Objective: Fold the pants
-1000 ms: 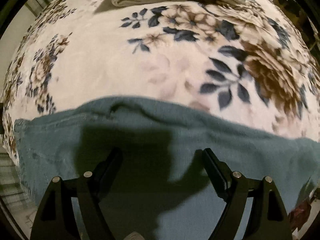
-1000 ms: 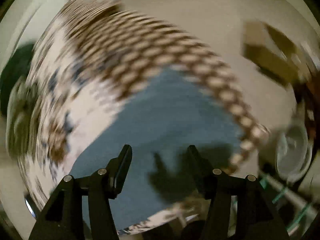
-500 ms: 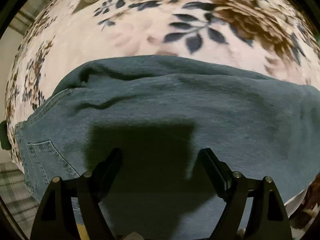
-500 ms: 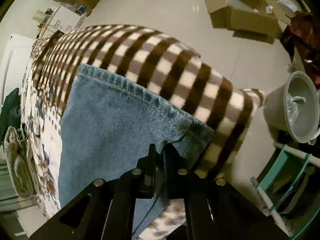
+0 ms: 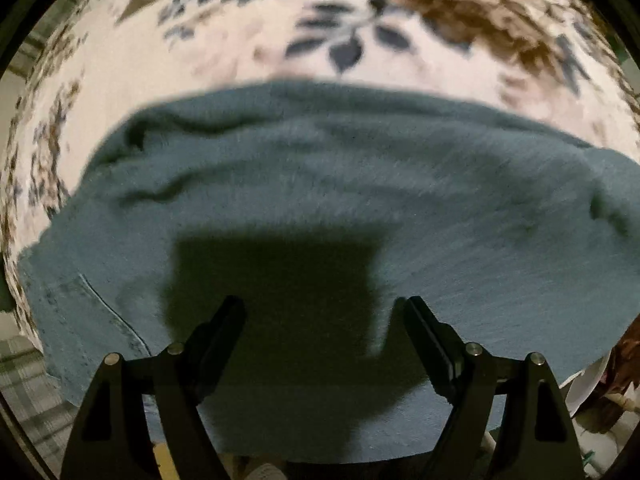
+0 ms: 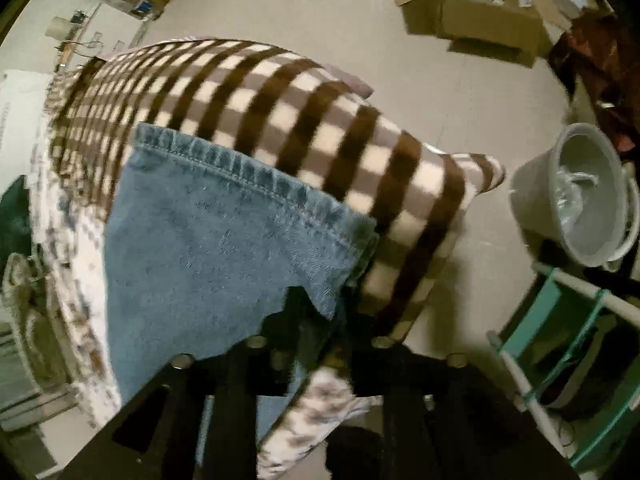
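Fold looks barely begun imo: pants (image 5: 340,200) lie spread on the floral blanket (image 5: 240,52), my right gripper (image 6: 320,312) pinched closed on the hem corner, left gripper (image 5: 320,320) wide apart above the denim w/ nothing held.

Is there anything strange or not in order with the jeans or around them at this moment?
Nothing is damaged or spilled. The jeans lie fairly flat on the floral blanket, with some small wrinkles. The right tool is shut on the hem corner; the left tool is open above the denim.
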`<state>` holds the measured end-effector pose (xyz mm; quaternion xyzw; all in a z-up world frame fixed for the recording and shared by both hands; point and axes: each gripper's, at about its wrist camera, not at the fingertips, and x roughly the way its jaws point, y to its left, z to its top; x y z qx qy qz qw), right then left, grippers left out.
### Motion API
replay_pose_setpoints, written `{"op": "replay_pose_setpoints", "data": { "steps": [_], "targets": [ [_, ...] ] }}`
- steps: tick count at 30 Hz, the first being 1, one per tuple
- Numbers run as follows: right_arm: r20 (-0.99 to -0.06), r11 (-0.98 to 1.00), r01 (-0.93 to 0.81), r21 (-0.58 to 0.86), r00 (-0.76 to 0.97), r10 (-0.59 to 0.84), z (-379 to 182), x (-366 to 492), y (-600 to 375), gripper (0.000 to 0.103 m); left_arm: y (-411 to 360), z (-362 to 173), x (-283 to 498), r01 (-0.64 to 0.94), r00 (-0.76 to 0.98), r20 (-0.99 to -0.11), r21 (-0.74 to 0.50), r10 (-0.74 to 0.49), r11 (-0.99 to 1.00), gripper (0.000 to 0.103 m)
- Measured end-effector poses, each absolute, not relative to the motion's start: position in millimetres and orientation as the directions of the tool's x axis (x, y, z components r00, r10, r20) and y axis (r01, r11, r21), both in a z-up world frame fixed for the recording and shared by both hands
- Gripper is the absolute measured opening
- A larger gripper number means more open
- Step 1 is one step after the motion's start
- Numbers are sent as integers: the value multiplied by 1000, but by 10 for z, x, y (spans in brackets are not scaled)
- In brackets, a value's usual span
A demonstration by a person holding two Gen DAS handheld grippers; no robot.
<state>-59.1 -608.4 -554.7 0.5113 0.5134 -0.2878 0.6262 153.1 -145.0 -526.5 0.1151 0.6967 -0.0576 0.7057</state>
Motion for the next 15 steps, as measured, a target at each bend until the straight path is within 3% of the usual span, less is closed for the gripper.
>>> {"op": "replay_pose_setpoints", "data": {
  "steps": [3,5,8,10,11,12,14,15],
  "targets": [
    [-923,348,857,379,327,200,-5623,-581,-5996,59,-1401,-5359,1484,229,8,-997,77,77,970,82],
    [-897,337,837,430,354,266,-5811,-565,-5942,59,-1398,-5368,1442,224,14,-997,73,72,972,82],
    [-854,264,814,517,468,229,-5886,-667,-5952,63,-1428,-5336,1374,221,15,-998,70,68,973,82],
    [-776,223,743,631,598,199,-5867,-788,-5955,61,-1391,-5301,1309,195,-2,-999,38,40,980,82],
    [-746,217,714,666,638,192,-5860,-823,-5963,49,-1370,-5312,1305,175,-3,-1000,24,25,984,84],
    [-725,210,694,689,660,195,-5873,-843,-5975,45,-1348,-5322,1300,161,1,-1000,15,15,987,88],
    [-698,193,671,716,689,197,-5932,-859,-6011,45,-1271,-5358,1300,124,19,-1000,-17,-20,992,103],
    [-685,185,660,728,704,186,-5973,-862,-6040,45,-1251,-5368,1297,110,27,-999,-34,-37,993,103]
  ]
}}
